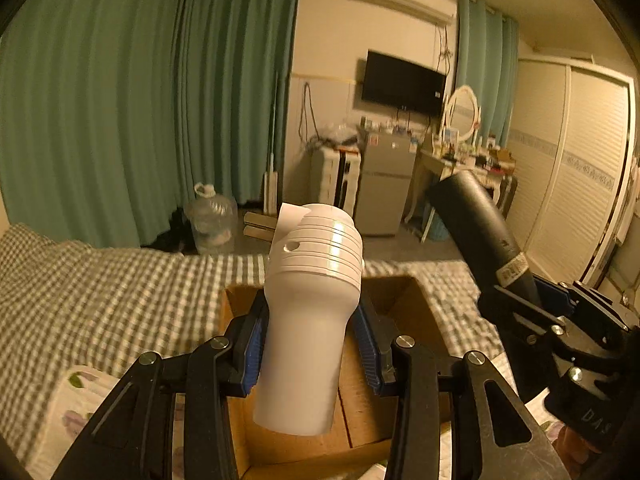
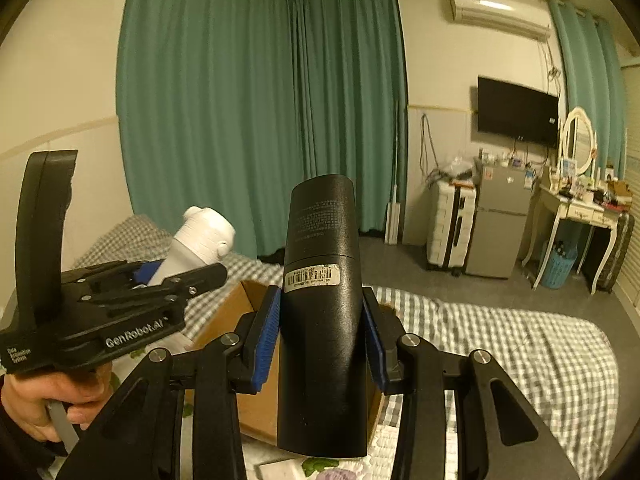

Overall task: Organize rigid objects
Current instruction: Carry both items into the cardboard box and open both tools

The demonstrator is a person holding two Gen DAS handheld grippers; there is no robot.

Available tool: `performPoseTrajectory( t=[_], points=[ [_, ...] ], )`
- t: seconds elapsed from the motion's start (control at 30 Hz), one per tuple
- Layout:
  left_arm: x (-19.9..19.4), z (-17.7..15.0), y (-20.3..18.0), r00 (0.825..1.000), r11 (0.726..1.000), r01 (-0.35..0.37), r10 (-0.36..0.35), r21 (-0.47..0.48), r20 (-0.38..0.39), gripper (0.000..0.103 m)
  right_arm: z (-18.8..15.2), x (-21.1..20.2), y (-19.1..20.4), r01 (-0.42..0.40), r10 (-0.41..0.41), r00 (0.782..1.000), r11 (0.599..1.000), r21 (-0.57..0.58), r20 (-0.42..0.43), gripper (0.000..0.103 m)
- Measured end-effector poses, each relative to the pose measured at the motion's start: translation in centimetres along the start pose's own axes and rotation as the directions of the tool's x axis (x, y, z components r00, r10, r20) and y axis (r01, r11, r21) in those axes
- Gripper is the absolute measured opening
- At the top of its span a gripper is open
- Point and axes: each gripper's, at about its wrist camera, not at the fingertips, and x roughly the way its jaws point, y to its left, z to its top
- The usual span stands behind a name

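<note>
Over checkered bed (image 1: 100,300) | left tool (image 1: 310,344) clamps white bottle (image 1: 312,300) | right tool (image 2: 320,344) clamps black bottle (image 2: 320,300)

Home bedroom, checked bed (image 2: 520,344), green curtains (image 2: 260,112), dressing table (image 2: 576,208), wall television (image 2: 516,110)

White ribbed bottle (image 1: 308,320): upright, slight tilt, held above open cardboard box (image 1: 404,292). Black matte cylinder (image 2: 320,320): barcode label mid-body, near upright, over same box, which sits on checked bedding.
</note>
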Motion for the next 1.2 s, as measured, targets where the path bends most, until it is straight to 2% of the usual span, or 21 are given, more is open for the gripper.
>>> performPoseTrajectory(
  t=[0.27,0.47,0.6,0.7,0.97,1.07,1.13,1.2],
  points=[
    [6.7,-2.9,0.4,0.99,1.0,-0.024,0.022,-0.013,-0.139,0.041,-4.5,7.8,-1.6,-0.023,0.024,0.992,1.0,0.013,-0.127,0.038],
    [8.7,-4.3,0.0,0.983,0.999,-0.049,0.052,0.022,-0.176,0.041,-6.7,10.9,-2.7,-0.024,0.023,0.981,1.0,0.001,-0.19,0.038],
    [9.2,-4.4,-0.5,0.979,1.0,-0.019,0.023,0.025,-0.202,0.041,-8.1,12.6,-2.9,0.004,-0.008,0.972,1.0,-0.019,-0.236,0.038],
    [9.7,-4.3,-0.4,0.974,0.999,-0.022,0.028,0.028,-0.223,0.042,-8.6,12.6,-2.3,0.043,-0.056,0.968,0.997,-0.058,-0.244,0.038],
    [9.1,-3.8,-0.7,0.967,0.999,-0.047,0.048,0.011,-0.25,0.046,-7.8,11.5,-2.3,0.055,-0.062,0.974,0.998,-0.037,-0.217,0.039],
    [7.0,-2.8,-0.6,0.978,0.997,-0.072,0.073,0.012,-0.194,0.054,-6.9,10.1,-2.0,0.063,-0.069,0.98,0.997,-0.038,-0.186,0.045],
    [5.1,-1.7,-0.5,0.986,0.996,-0.085,0.086,0.01,-0.142,0.055,-5.8,8.6,-1.6,0.071,-0.076,0.985,0.997,-0.038,-0.152,0.052],
    [3.4,-0.8,-0.1,0.989,0.995,-0.099,0.098,-0.001,-0.108,0.056,-4.9,7.1,-1.4,0.086,-0.09,0.989,0.995,-0.043,-0.12,0.054]
  ],
)
